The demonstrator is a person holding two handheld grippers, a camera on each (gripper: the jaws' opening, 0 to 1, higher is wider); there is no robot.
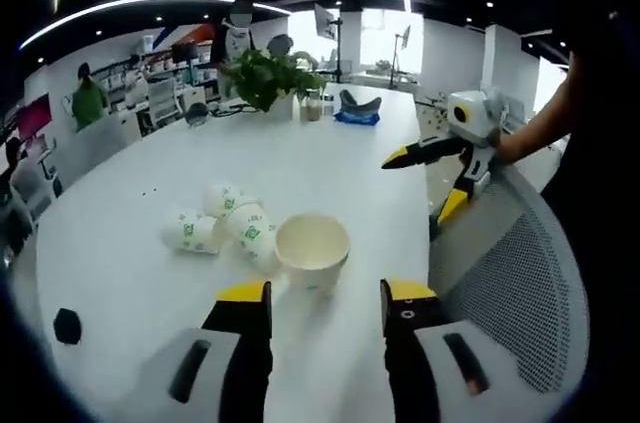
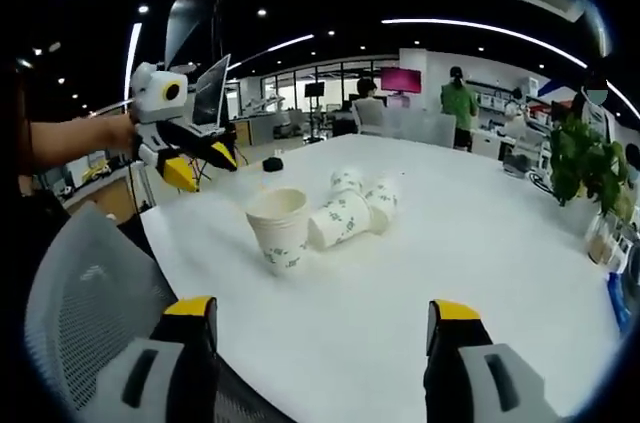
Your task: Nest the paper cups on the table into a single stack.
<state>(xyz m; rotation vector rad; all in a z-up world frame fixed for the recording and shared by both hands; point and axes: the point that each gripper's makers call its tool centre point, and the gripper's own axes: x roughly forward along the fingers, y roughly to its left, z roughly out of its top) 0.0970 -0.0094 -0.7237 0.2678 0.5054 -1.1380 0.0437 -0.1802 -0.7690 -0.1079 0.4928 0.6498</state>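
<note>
On the worktop (image 1: 150, 193), one upright cup (image 1: 313, 251) stands just beyond the left tool (image 1: 325, 308); the lying cups (image 1: 225, 226) cluster touching one another just left of it in the left gripper view. A potted plant (image 1: 262, 78) stands at the far edge. The right tool (image 1: 425, 178) hangs off the worktop's right side, above a mesh chair (image 1: 520, 283)

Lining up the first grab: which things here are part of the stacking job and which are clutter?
Job: upright paper cup, three cups lying on their sides, left gripper, right gripper.
Clutter: potted plant, blue item, small black object, mesh chair.
</note>
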